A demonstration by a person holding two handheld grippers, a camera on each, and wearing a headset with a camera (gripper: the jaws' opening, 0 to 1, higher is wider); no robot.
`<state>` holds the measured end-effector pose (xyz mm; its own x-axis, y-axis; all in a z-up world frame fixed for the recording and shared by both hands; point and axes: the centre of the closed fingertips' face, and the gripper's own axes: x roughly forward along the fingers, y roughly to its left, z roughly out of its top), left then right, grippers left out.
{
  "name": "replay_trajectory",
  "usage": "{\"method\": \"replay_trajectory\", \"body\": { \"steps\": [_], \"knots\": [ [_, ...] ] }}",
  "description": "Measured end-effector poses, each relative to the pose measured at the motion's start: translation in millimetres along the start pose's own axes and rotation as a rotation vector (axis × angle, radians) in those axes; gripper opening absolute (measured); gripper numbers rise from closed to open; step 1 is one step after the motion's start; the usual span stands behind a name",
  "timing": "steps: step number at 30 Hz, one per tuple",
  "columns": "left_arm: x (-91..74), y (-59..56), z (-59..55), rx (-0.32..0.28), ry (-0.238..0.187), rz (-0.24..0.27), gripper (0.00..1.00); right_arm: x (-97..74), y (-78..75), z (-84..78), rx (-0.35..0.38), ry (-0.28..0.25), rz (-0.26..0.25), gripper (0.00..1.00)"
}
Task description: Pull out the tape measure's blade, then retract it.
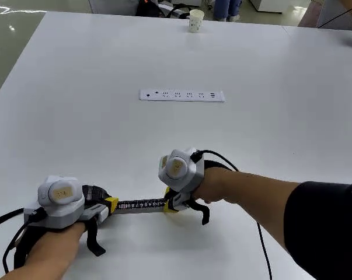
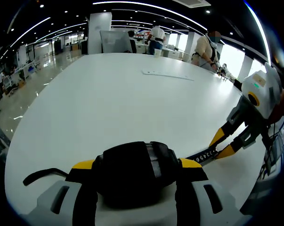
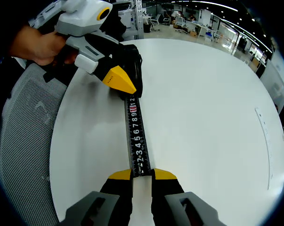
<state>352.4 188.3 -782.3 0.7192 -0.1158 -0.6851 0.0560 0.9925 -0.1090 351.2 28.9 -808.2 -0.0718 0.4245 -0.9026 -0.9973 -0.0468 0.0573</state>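
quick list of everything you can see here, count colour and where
table: one, white, under everything
tape measure case: one, black, near edge of the table
blade: one, dark with white numerals, drawn out of the case along the table
power strip: one, white, mid-table
paper cup: one, white with a pattern, far edge
mesh chair: one, grey, beside the table
left hand-held gripper: one, grey with yellow tips, shut on the case
right hand-held gripper: one, same colours, shut on the blade's end
hands: two, left hand and right hand, one on each gripper; black sleeve on the right arm
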Motion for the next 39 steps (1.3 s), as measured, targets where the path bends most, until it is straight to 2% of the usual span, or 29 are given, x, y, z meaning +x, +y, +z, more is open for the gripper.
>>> {"method": "replay_trajectory", "body": {
  "steps": [30,39],
  "knots": [
    [0.5,0.0,0.4,-0.001,0.001,-0.001,0.63,3.7,0.4,8.1,-0.007,-0.009,-0.007,0.11],
    [0.8,0.0,0.3,-0.002,0.000,-0.001,0.63,4.9,0.3,10.4,0.011,-0.023,-0.006,0.11]
  ]
}}
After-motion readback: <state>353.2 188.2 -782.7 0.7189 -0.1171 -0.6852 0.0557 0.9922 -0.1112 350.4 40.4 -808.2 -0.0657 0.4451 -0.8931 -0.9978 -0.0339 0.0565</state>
